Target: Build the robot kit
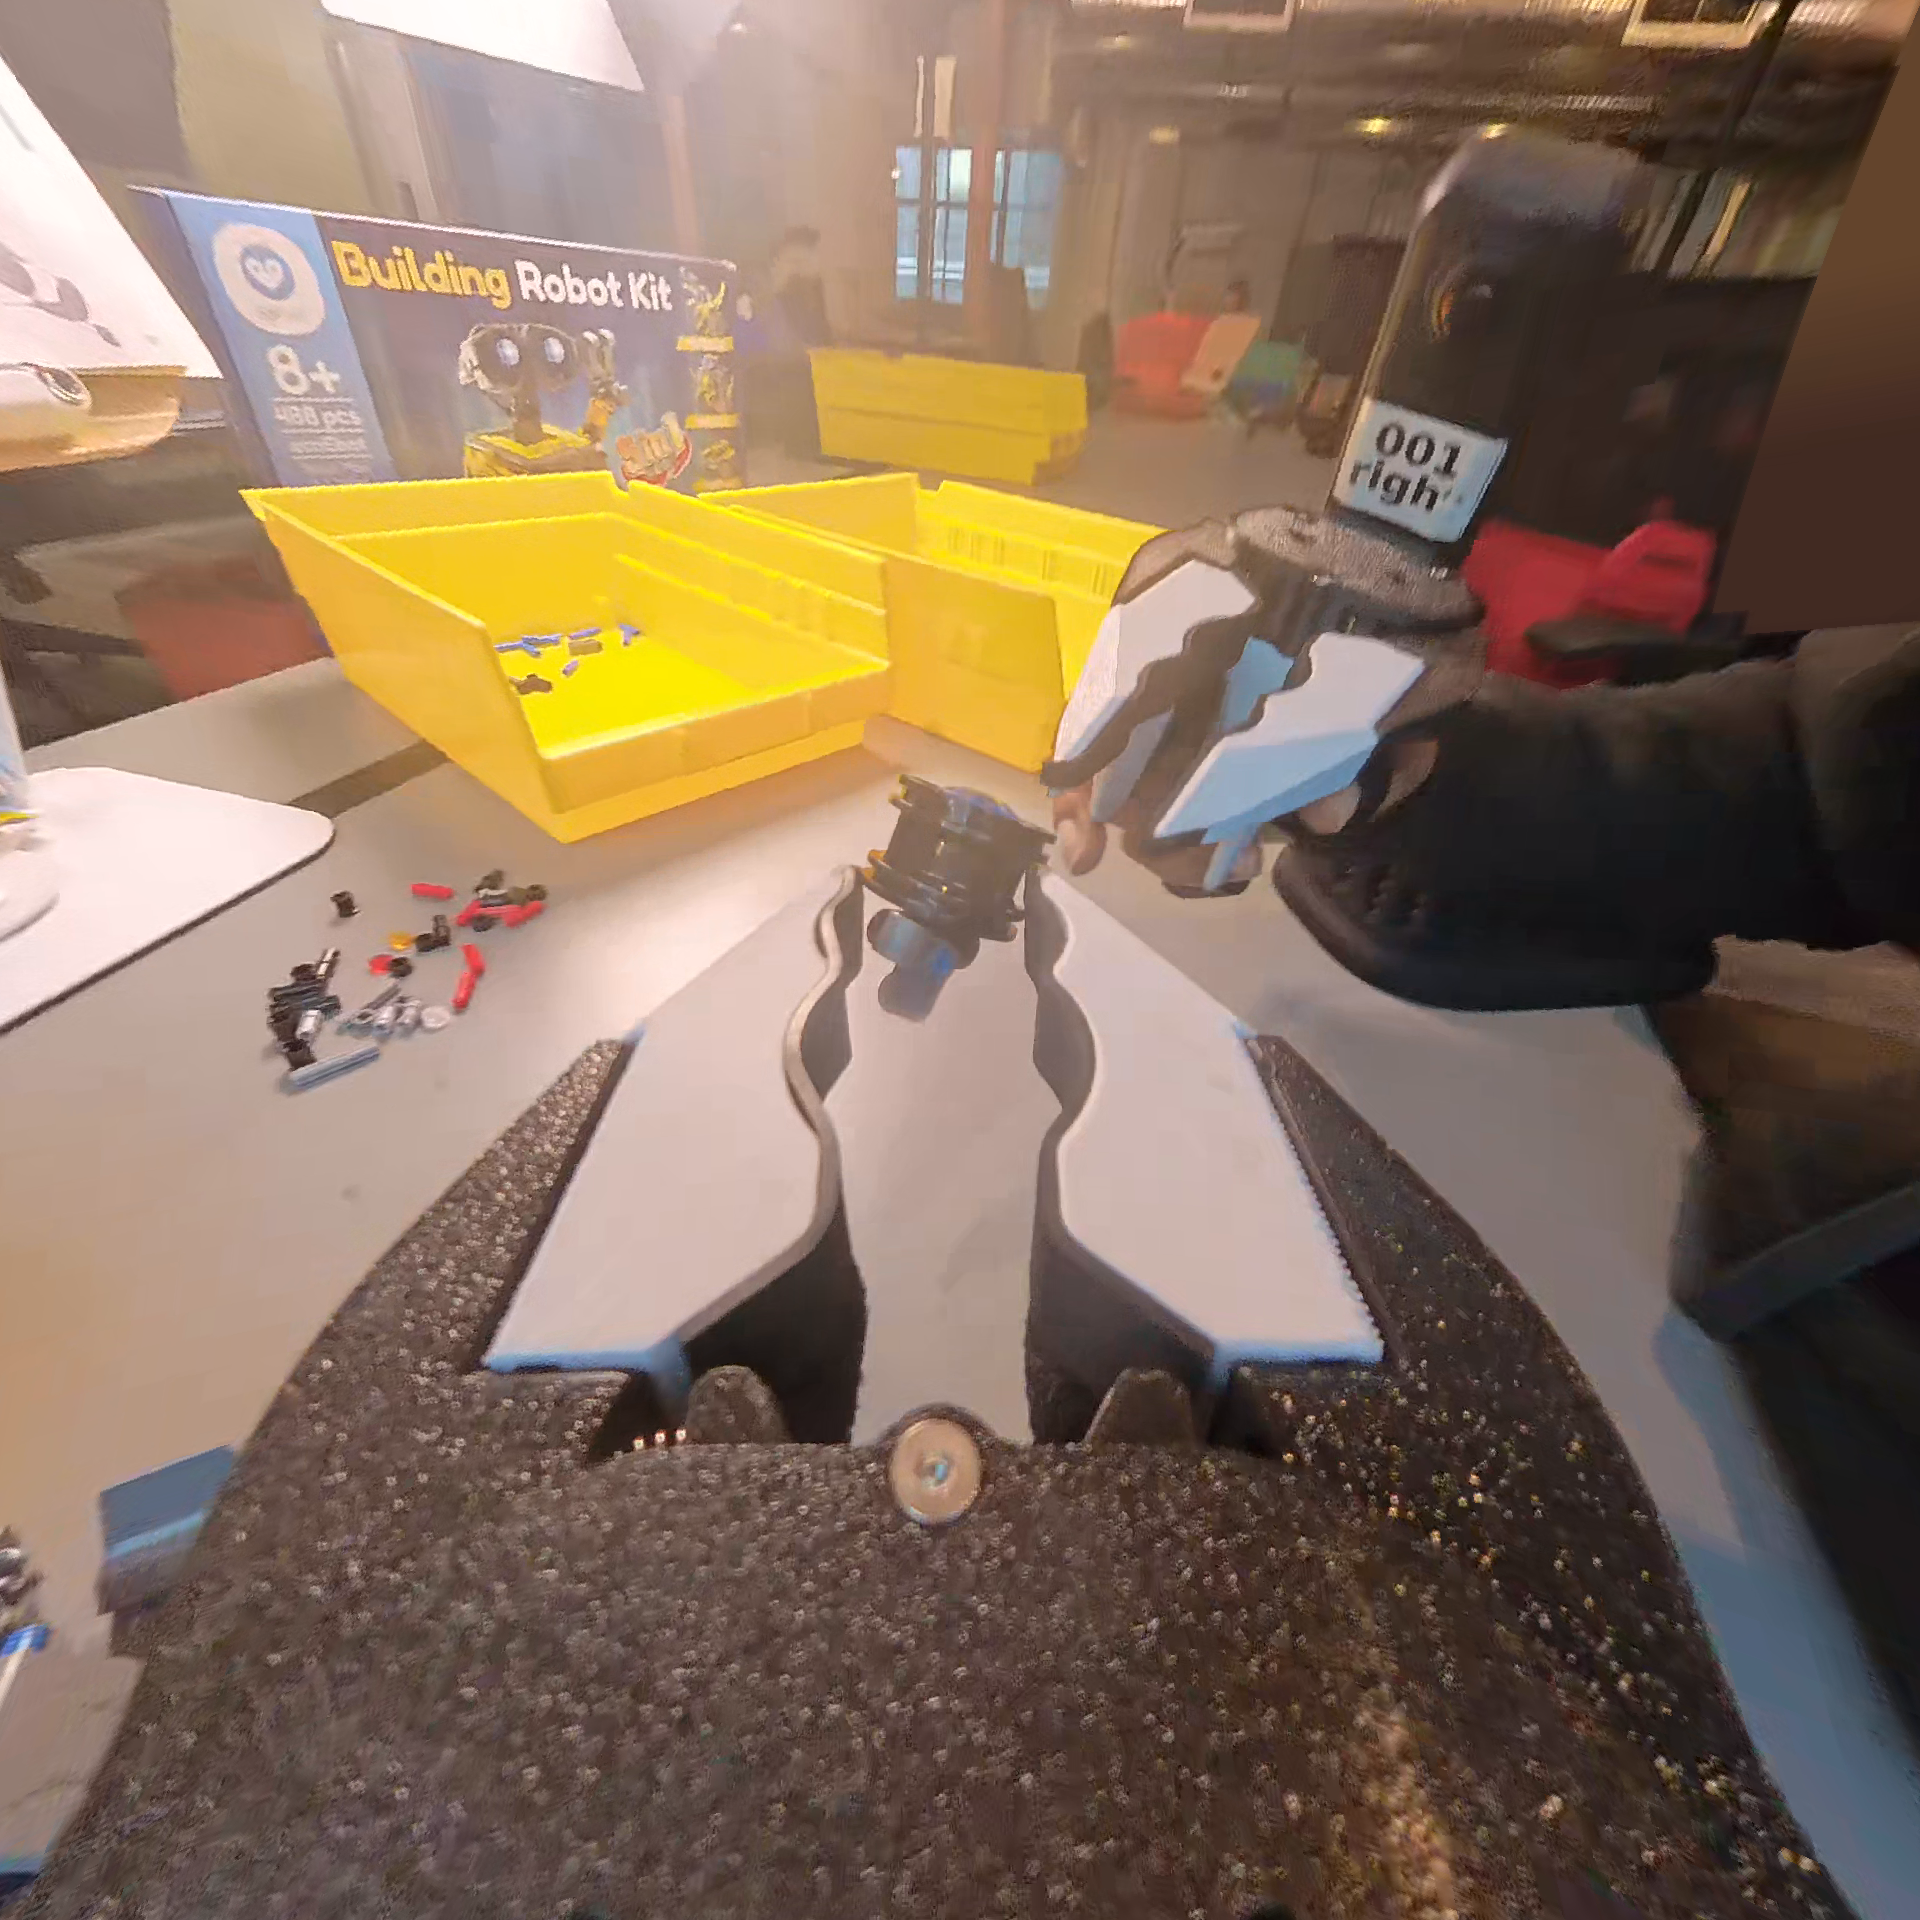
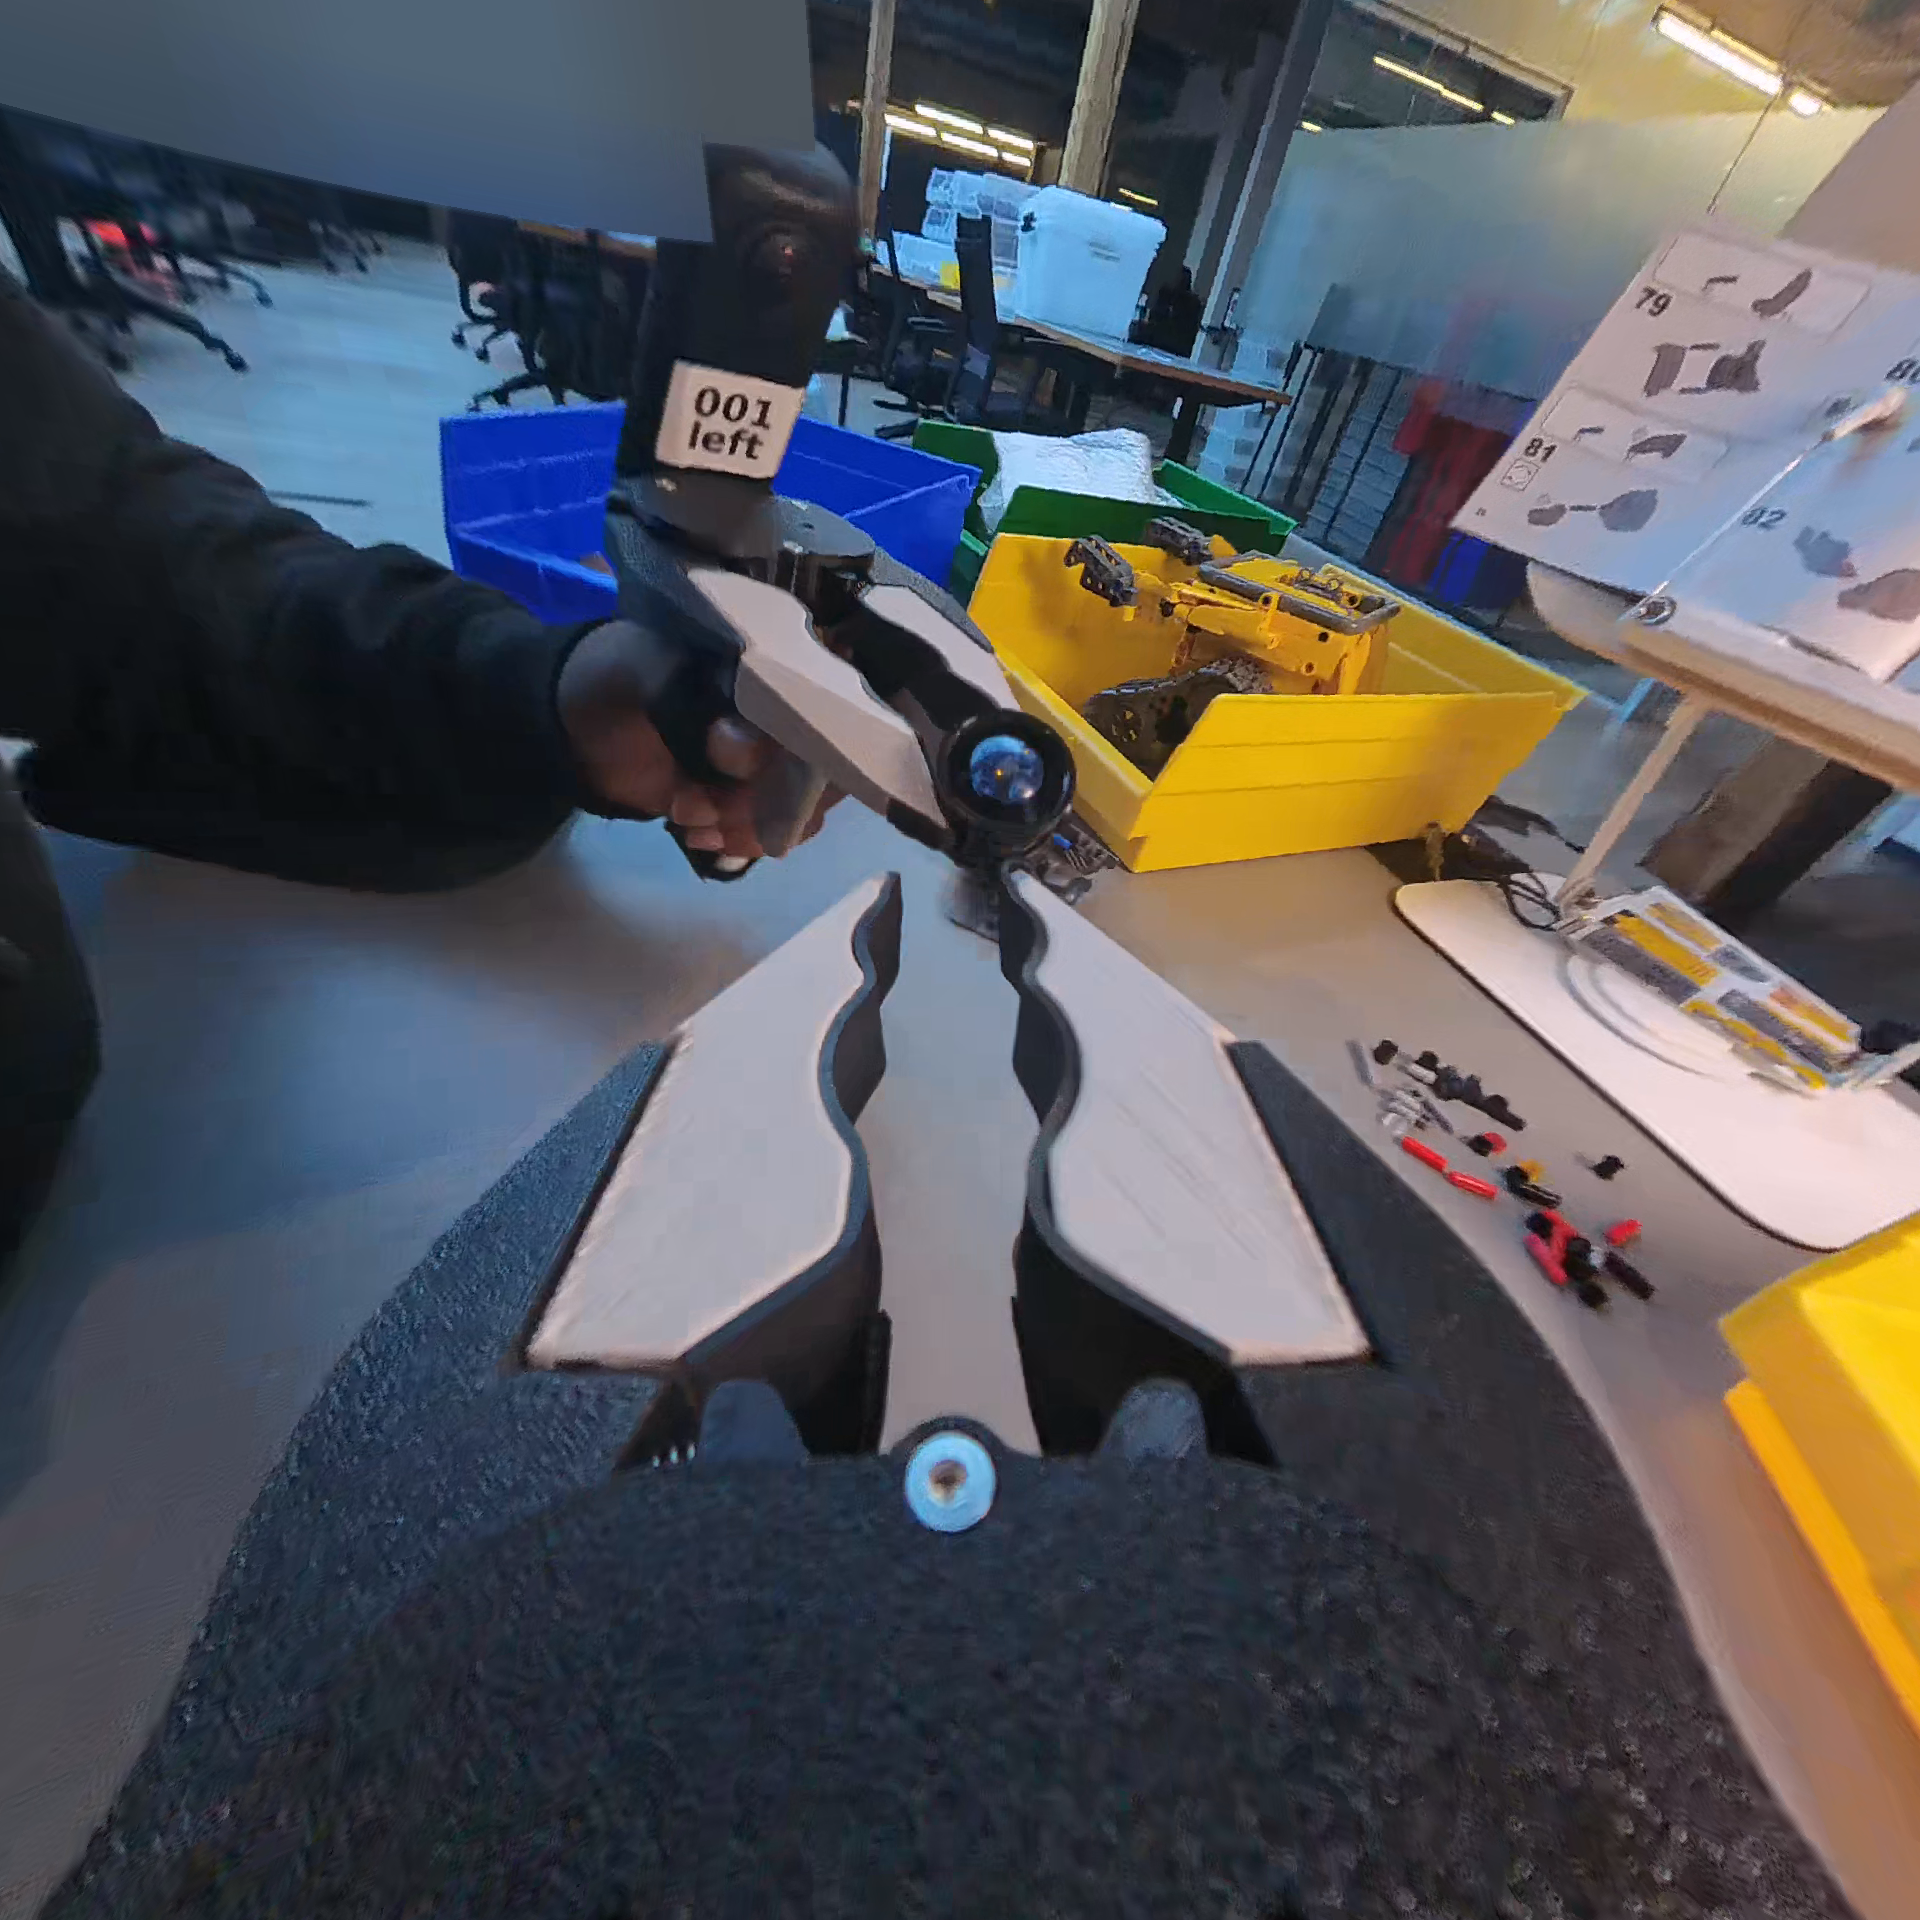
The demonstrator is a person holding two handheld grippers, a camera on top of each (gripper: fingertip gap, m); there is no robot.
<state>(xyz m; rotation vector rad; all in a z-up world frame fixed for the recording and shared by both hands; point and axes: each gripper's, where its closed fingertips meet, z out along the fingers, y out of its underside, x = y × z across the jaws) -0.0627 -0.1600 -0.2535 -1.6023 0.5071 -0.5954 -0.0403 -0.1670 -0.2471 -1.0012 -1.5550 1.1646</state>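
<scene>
Where the two tools meet, clamped between the tips of the left hand-held gripper [image 1: 940, 891]: a small black drum-shaped assembly [image 1: 951, 868] with a clear bluish lens on one end and a short stub below. Held up off the grey worktop [image 1: 156, 1195], lens turned toward the right wrist camera.

Just beside it, the right hand-held gripper [image 2: 952, 891], jaws parted and gripping nothing that can be made out. One tip close against the assembly's lower edge; cannot tell whether actually touching. Carried in a black-gloved hand [image 1: 1507, 831]; the left tool in a bare hand [image 2: 665, 748] below a dark sleeve.

Farther out on the worktop, a scatter of loose small parts [image 1: 405, 966], red, black and grey, well apart from both tools. Beyond those, a yellow bin [image 1: 727, 717] with a few blue and black pieces on its floor, a second yellow bin touching its side, and a printed kit box [image 1: 468, 343] standing behind.

Across in the right wrist view, another yellow bin [image 2: 1299, 769] holding a part-built yellow and grey model [image 2: 1247, 634]. Behind it, blue and green bins. Off to the side, an open instruction booklet [image 2: 1714, 436] on a white stand.
</scene>
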